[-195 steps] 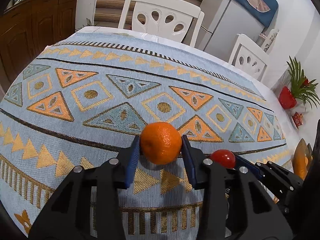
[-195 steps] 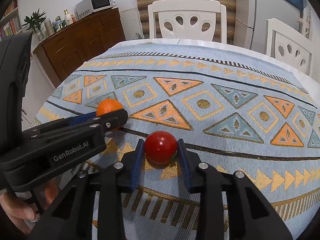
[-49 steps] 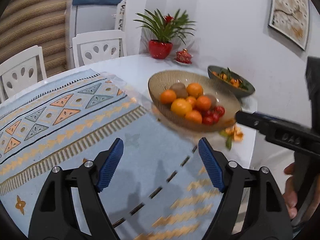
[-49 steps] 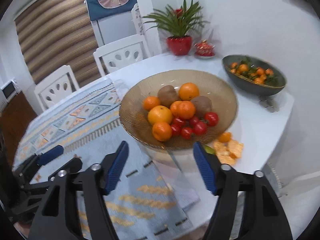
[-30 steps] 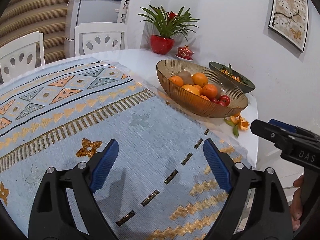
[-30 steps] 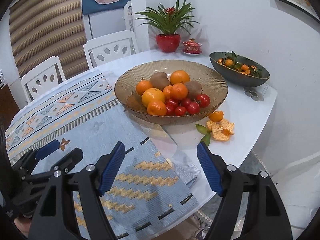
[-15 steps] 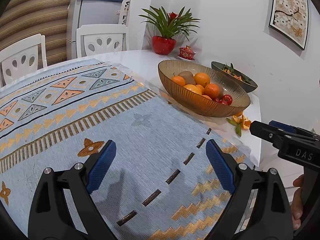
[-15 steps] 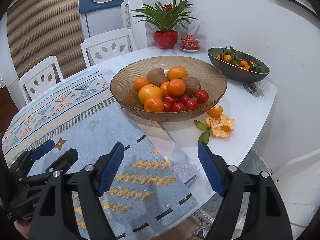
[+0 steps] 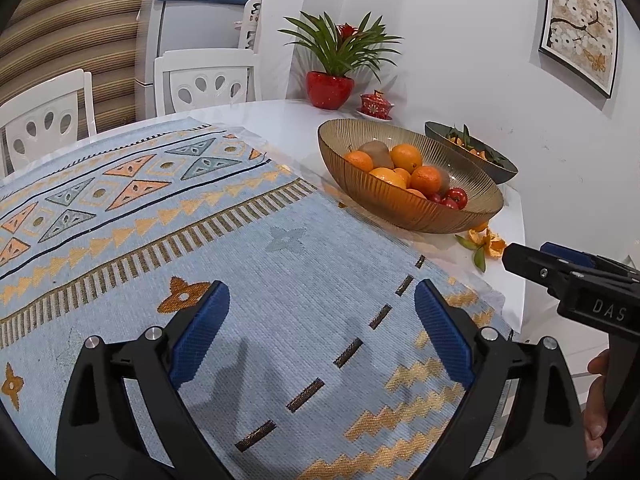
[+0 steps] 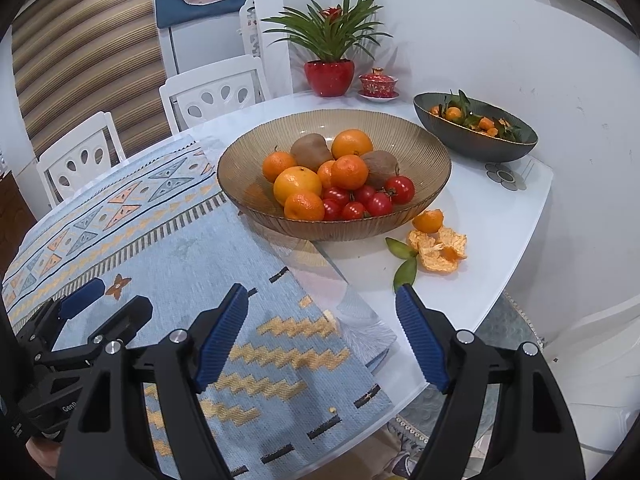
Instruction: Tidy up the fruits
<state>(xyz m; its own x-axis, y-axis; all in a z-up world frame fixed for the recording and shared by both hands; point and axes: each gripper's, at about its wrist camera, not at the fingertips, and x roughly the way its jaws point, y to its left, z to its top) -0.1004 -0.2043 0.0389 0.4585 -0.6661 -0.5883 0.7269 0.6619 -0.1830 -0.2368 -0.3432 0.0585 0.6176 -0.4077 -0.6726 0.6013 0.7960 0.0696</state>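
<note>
Nearest me, my left gripper (image 9: 322,336) hangs over the patterned blue cloth (image 9: 280,280) with its blue pads spread wide and nothing between them, and my right gripper (image 10: 320,340) is the same, fingers far apart and empty, poised above the cloth's near right corner where it droops over the table edge. I see no loose fruit on the cloth in either view, so I judge the gathering largely done. Just past the cloth's far right edge sits the amber glass bowl (image 10: 424,140), holding oranges (image 10: 298,184), two kiwis (image 10: 310,152) and a cluster of small red tomatoes (image 10: 376,200), piled together rather than sorted. What is left, as far as I can tell, is the small mandarin (image 10: 428,220) on the bare white table (image 10: 500,216) just right of the bowl, beside the torn orange peel (image 10: 438,252) and green leaves (image 10: 404,268); whether that counts as fruit to tidy is my guess. Farther right, the dark bowl (image 10: 476,144) with leafy mandarins stands near the wall. For room, the cloth ahead of me is open and flat, but the table's rounded edge runs close on the right, and the wall hems in the far right side. At the far end stand the red potted plant (image 10: 330,76), a small red lidded cup (image 10: 378,82) and white chairs (image 10: 216,96).
</note>
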